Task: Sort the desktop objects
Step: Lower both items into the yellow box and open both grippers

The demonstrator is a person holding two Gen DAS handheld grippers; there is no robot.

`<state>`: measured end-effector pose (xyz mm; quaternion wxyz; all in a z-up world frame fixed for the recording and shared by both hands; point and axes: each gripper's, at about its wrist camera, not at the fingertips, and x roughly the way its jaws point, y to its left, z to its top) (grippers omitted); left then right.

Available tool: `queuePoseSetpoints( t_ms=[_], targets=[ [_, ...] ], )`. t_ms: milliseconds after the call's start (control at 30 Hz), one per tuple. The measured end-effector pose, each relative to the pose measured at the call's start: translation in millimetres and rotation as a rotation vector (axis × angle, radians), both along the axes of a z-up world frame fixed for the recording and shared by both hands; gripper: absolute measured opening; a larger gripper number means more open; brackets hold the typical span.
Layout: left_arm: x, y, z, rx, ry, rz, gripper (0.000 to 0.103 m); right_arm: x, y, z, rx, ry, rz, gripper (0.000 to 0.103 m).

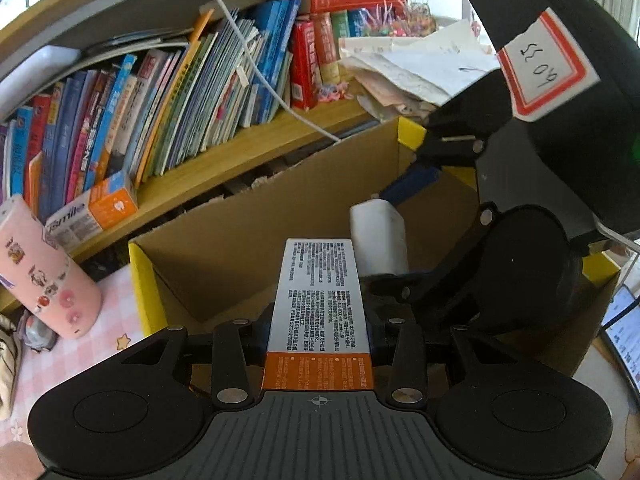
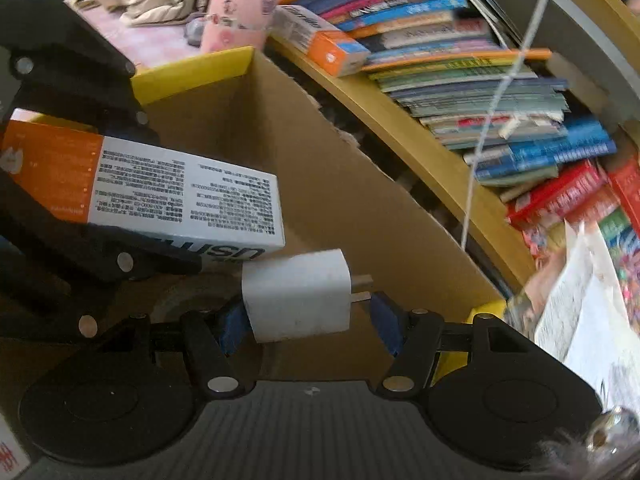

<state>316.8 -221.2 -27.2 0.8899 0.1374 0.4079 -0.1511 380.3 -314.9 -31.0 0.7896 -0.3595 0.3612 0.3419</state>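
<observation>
Open cardboard box [image 1: 280,216] with yellow-edged flaps, standing on the desk against the foot of the bookshelf [image 1: 240,152]. Inside walls bare brown card; floor of the box mostly hidden behind the two tools, so contents there impossible to tell.

Held above the box opening: a long white-and-orange toothpaste carton [image 1: 318,308], clamped lengthwise between the narrow-set fingers of the left gripper [image 1: 318,344], printed side up. Just beside it, also over the box: a white plug charger [image 2: 298,296], gripped by the right gripper [image 2: 310,320] at a middling width, blue pads [image 2: 386,320] pressing its sides, metal prongs pointing right in the right wrist view. Carton and charger close together, carton slightly higher, whether touching unclear.

Behind the box: shelf board packed with leaning books [image 1: 160,92], a second toothpaste carton [image 1: 92,212] lying on the board's front edge. Left of the box: a pink printed cup [image 1: 44,268] on a pink checked cloth [image 1: 92,340]. Right of the box rim: a loose heap of papers [image 1: 420,68]. White cable [image 1: 256,60] hanging down across the books toward the back wall of the box.
</observation>
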Motion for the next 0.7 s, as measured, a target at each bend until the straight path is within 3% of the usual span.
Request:
queuePoseSetpoints(
  t_ms=[200, 267, 333, 500, 700],
  targets=[
    [4.1, 5.0, -6.8, 0.017, 0.032, 0.019, 0.045, 9.2, 3.6, -2.1, 0.009, 0.030, 0.000, 0.062],
    [2.8, 4.0, -4.7, 0.012, 0.022, 0.008, 0.045, 10.7, 4.4, -2.8, 0.016, 0.038, -0.006, 0.053],
    [1.0, 2.4, -2.2, 0.011, 0.009, 0.002, 0.054, 11.2, 5.3, -3.0, 0.019, 0.040, -0.012, 0.053],
    [-4.7, 0.0, 4.5, 0.042, -0.037, 0.012, 0.081, 7.1, 1.0, 1.5, 0.028, 0.026, -0.033, 0.063],
    [-14.2, -3.0, 19.9, 0.059, -0.098, 0.032, 0.093, 1.2, -11.5, 15.6, 0.074, 0.003, -0.081, 0.075]
  ],
)
